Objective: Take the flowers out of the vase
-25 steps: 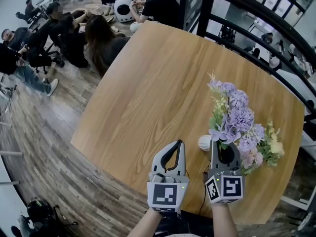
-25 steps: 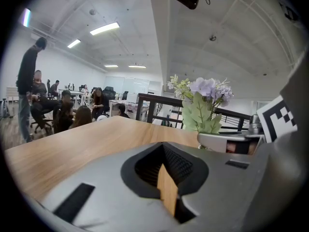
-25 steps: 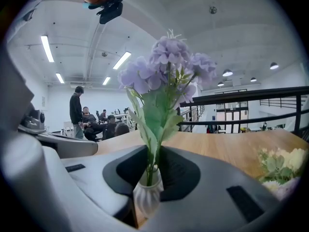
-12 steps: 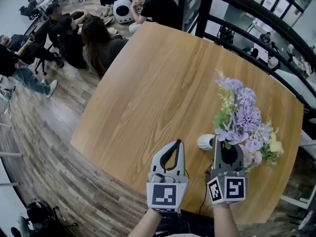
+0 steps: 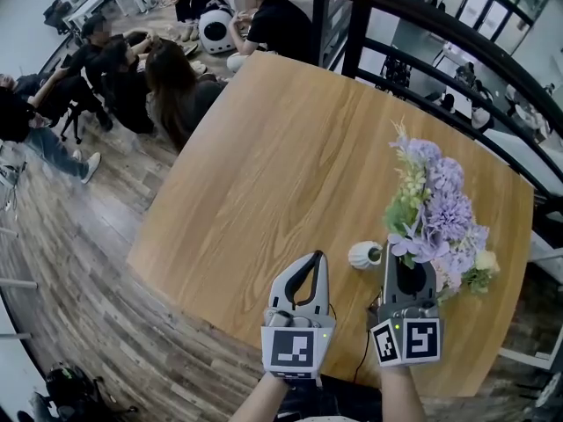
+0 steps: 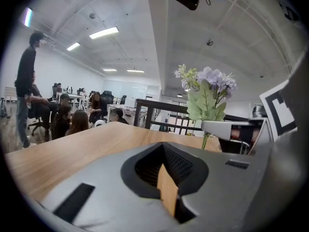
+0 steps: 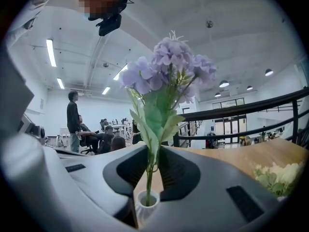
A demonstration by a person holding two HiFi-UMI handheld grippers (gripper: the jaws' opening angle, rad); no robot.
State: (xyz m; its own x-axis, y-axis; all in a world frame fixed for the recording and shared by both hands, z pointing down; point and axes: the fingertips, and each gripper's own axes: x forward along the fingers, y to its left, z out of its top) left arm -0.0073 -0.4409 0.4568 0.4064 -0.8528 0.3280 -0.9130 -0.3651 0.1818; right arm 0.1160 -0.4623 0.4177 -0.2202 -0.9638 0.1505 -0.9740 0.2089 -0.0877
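Observation:
A bunch of purple flowers (image 5: 435, 209) (image 7: 166, 66) stands upright over a small white vase (image 5: 363, 255) (image 7: 146, 204) near the table's front right. My right gripper (image 5: 393, 251) (image 7: 151, 164) is shut on the green stem just above the vase mouth. In the right gripper view the stem's lower end still reaches into the mouth. My left gripper (image 5: 316, 256) (image 6: 164, 166) hovers shut and empty to the left of the vase. The left gripper view shows the purple flowers (image 6: 206, 88) at the right.
The wooden table (image 5: 281, 148) ends just below the grippers. A second bunch of pale yellow and pink flowers (image 5: 479, 275) (image 7: 275, 175) lies to the right of the vase. A dark railing (image 5: 422, 25) runs behind the table. Several people (image 5: 132, 69) sit at the far left.
My right gripper has risen with the purple flowers, so the stem has slid up in the vase. The left gripper has stayed in place.

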